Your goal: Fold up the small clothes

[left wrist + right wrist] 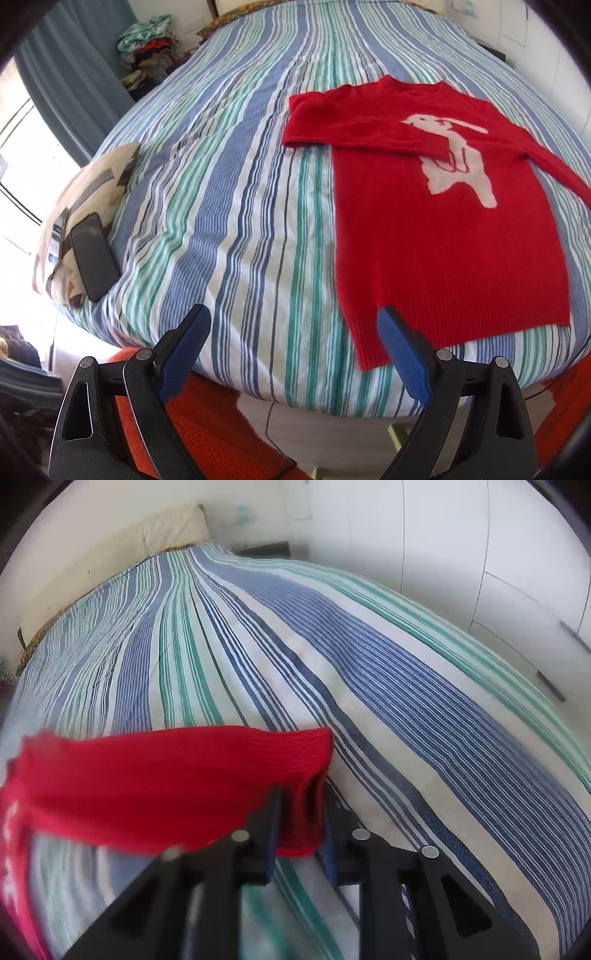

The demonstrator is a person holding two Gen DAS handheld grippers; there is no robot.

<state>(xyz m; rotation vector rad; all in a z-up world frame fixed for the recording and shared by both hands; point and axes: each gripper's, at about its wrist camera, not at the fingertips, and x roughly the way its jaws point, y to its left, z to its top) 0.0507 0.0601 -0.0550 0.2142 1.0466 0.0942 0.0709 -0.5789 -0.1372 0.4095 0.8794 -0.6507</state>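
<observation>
The red sweater (443,229) lies flat, front side up, on the striped bedspread (229,206), toward the near right part of the bed. A white animal motif (454,155) shows on the chest. The hem faces the near edge of the bed and the collar faces away.

Progress: one sleeve (365,136) is already folded across the chest, its cuff resting on the motif. The other sleeve (177,775) extends outward to the sweater's far side and is not yet folded in. The body is still at full length, so the lengthwise fold remains to be done. Judged from this, the task is in an early stage.

Right gripper (301,812): the jaws are closed to a narrow gap around the ribbed cuff of the unfolded sleeve, which is bunched between them. The sleeve is raised off the bedspread and trails to the left in the right wrist view.

Left gripper (291,347): the jaws are spread wide and hold nothing. It hovers over the near edge of the bed, just beside the sweater's hem corner, without touching the fabric.

A dark phone (94,254) rests on a patterned cushion (92,192) well apart to the left.
</observation>
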